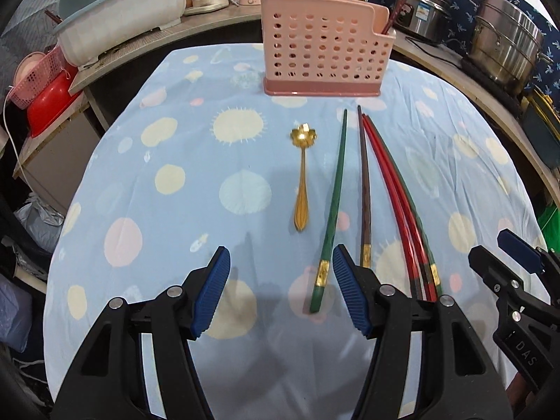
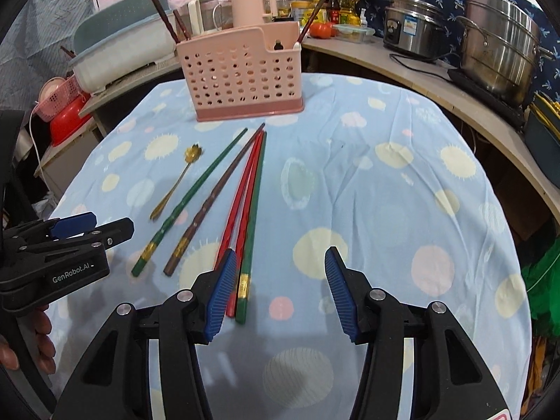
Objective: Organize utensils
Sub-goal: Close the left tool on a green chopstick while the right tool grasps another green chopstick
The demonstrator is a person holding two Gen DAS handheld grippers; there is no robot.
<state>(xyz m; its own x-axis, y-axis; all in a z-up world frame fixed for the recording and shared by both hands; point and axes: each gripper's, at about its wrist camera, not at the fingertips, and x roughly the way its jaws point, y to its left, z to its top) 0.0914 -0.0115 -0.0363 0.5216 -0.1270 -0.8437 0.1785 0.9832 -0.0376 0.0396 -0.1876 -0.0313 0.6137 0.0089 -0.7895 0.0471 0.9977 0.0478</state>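
Inside, the pink holder (image 2: 241, 77) keeps brown chopsticks (image 2: 164, 17).

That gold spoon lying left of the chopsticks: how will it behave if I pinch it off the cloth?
The gold spoon looks like thin polished metal, so it is probably stiff and light, but maybe slippery between the pads. It lies flat on the soft tablecloth, so the fingers may catch fabric. Its handle is slim, so it could pivot if gripped off-centre.
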